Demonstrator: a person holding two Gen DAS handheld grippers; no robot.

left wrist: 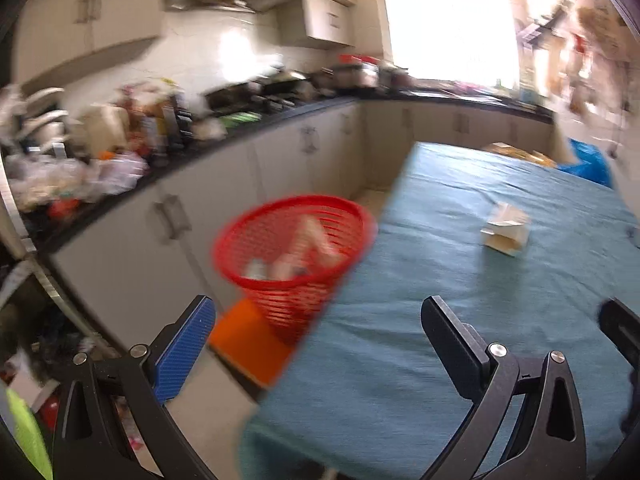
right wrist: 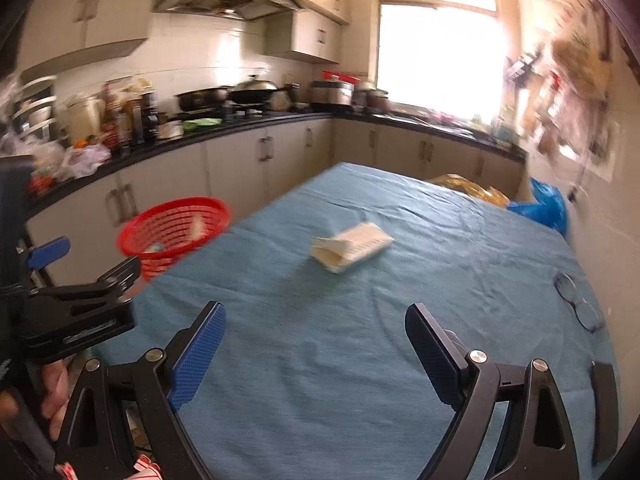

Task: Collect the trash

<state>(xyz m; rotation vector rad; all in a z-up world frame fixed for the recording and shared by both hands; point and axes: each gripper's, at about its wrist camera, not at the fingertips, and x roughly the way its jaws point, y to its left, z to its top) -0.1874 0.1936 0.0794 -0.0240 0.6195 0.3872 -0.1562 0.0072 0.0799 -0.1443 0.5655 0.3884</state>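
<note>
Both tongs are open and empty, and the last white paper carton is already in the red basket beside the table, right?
Not quite: the white paper carton lies on the blue tablecloth, as the right wrist view shows. Both tongs, left and right, are open and empty; the red basket stands beside the table.

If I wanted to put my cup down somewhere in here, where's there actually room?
Most of the blue tablecloth is bare: the whole near half in front of the paper carton, and the stretch between the carton and the glasses. The far corner holds a yellow bag and blue bag. The counter is crowded.
</note>
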